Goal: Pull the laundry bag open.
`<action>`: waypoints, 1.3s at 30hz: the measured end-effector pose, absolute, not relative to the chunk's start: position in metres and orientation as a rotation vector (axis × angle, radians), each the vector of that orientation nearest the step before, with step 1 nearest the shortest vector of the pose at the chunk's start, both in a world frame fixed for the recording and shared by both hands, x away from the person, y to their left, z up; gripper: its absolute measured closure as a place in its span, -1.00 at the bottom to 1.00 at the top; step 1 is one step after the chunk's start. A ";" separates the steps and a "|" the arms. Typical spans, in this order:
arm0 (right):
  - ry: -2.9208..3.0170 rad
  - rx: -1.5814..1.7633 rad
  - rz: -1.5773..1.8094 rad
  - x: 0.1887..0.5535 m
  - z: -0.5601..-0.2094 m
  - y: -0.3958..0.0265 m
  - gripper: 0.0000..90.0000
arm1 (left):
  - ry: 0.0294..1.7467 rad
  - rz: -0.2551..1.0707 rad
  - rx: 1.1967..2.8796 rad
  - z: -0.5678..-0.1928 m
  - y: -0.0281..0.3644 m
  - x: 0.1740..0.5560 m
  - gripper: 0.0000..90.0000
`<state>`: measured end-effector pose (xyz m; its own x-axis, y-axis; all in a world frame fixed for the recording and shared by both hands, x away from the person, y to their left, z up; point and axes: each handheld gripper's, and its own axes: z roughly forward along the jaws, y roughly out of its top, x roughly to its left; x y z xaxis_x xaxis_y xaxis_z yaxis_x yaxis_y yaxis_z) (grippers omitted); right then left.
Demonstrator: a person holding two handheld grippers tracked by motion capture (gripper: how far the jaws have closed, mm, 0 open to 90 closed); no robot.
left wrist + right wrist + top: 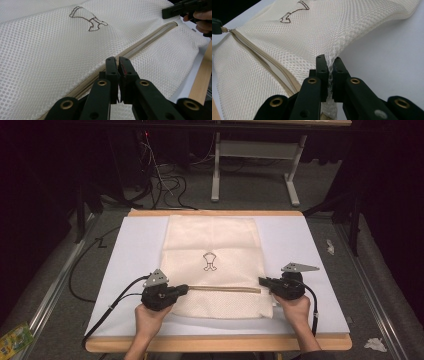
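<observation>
On table: 1 mesh bag (215, 250) (1 zip (225, 289)), 2 claws clamped.

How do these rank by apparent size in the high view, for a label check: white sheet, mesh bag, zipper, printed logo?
1. white sheet
2. mesh bag
3. zipper
4. printed logo
</observation>
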<state>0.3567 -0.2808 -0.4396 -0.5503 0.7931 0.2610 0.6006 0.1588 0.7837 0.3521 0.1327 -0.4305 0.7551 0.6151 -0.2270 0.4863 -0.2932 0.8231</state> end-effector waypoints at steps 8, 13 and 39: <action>2.208 1.378 1.345 0.357 -0.439 -0.284 0.94 | 0.853 0.170 1.927 -0.429 0.139 0.353 0.93; 2.207 1.370 1.341 0.358 -0.439 -0.283 0.94 | 0.858 0.171 1.926 -0.430 0.140 0.353 0.93; 2.197 1.377 1.322 0.359 -0.436 -0.285 0.94 | 0.903 0.208 1.892 -0.427 0.161 0.351 0.93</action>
<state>0.3588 -0.2850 -0.4361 -0.5316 0.8088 0.2513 0.6008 0.1509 0.7850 0.3507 0.1609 -0.4269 0.7077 0.6665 -0.2345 0.4965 -0.2330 0.8362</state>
